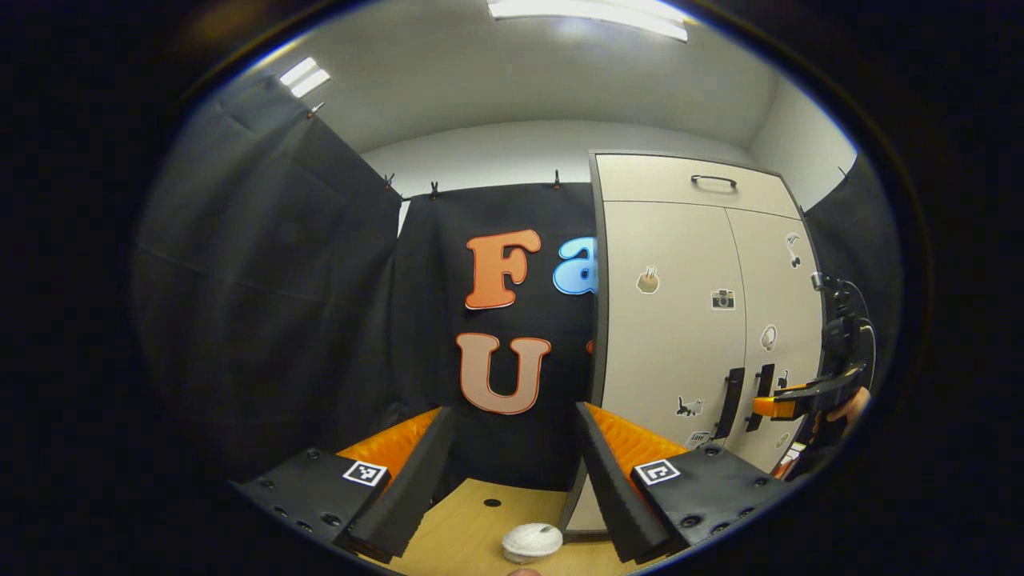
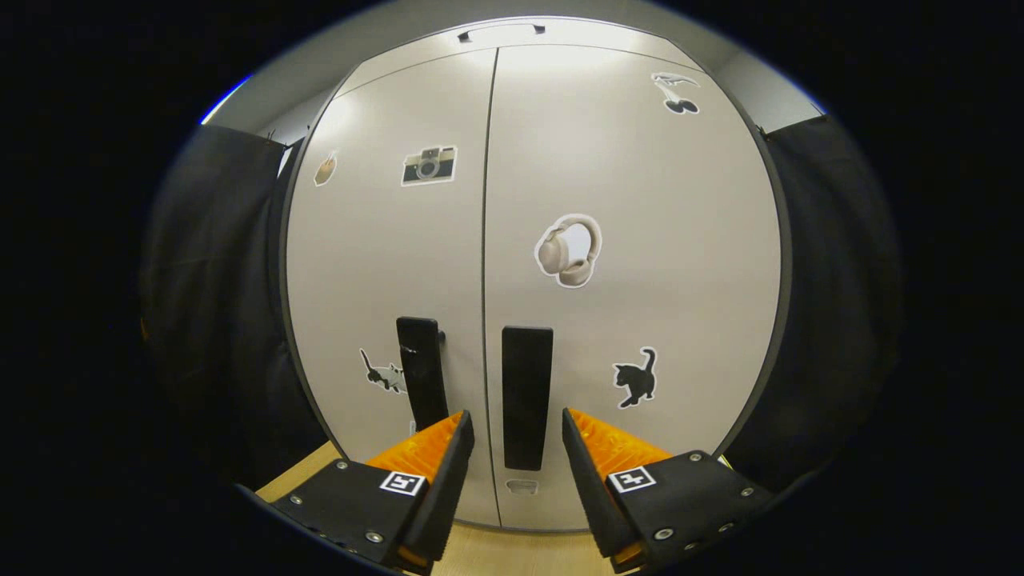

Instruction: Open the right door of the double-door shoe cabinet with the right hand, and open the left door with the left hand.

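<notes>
The beige double-door shoe cabinet [image 2: 640, 200] fills the right gripper view, both doors closed. A black vertical handle sits on the left door [image 2: 422, 372] and another on the right door [image 2: 526, 396]. My right gripper [image 2: 516, 422] is open, with one finger on each side of the lower end of the right door's handle, neither pressing on it. In the left gripper view the cabinet [image 1: 672, 336] stands to the right, and the right gripper [image 1: 770, 406] shows at its handles, held by a hand. My left gripper [image 1: 514, 414] is open and holds nothing, left of the cabinet and well short of it.
A drawer front with a black handle [image 1: 714, 181] tops the cabinet. A white round object [image 1: 532, 542] lies on the wooden floor [image 1: 472, 528] below the left gripper. Black cloth walls close in on the left, behind and at the right of the cabinet.
</notes>
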Demonstrator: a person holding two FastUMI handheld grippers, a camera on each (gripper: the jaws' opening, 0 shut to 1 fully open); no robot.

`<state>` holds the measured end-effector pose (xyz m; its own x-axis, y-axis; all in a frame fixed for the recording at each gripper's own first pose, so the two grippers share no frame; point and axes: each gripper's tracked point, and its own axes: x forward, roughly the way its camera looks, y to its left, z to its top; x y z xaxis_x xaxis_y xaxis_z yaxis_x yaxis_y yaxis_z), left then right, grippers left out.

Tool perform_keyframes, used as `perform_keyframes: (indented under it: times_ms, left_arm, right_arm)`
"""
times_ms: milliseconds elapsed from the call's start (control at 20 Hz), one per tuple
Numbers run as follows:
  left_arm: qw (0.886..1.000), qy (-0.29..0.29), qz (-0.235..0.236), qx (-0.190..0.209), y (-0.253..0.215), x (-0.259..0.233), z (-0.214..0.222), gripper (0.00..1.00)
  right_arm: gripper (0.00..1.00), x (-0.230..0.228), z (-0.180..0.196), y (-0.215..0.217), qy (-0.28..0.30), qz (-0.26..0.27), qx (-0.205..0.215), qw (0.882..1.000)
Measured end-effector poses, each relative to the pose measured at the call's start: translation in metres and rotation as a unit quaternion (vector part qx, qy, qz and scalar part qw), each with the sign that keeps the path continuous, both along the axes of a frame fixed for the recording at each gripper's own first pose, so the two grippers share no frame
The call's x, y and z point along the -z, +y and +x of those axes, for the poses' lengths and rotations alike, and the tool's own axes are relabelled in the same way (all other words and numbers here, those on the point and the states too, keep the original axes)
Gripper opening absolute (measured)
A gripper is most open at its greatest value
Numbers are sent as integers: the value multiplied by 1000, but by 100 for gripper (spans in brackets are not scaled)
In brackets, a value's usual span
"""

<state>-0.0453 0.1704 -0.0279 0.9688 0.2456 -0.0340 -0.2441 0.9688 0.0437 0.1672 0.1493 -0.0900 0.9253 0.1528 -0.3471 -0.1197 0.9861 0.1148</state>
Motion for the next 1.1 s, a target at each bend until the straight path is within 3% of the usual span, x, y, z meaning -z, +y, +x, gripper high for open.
perform_keyframes:
  times_ms: [50,200,500,750,1100]
  left_arm:
    - [1000,-3,-3,4,0,0,-1,96]
    - [1000,-1,0,7,1,4,0,96]
    - [1000,-1,4,14,-1,8,0,96]
    - [1000,6,5,15,-2,10,0,96]
    - [999,14,-8,28,-7,11,-1,95]
  right_arm:
    - [60,6,5,0,10,4,5,1000]
    - [49,15,16,3,22,14,14,1000]
    - [47,21,27,2,31,40,52,997]
    - [23,20,25,1,17,39,52,998]
    - [20,15,9,0,4,52,30,998]
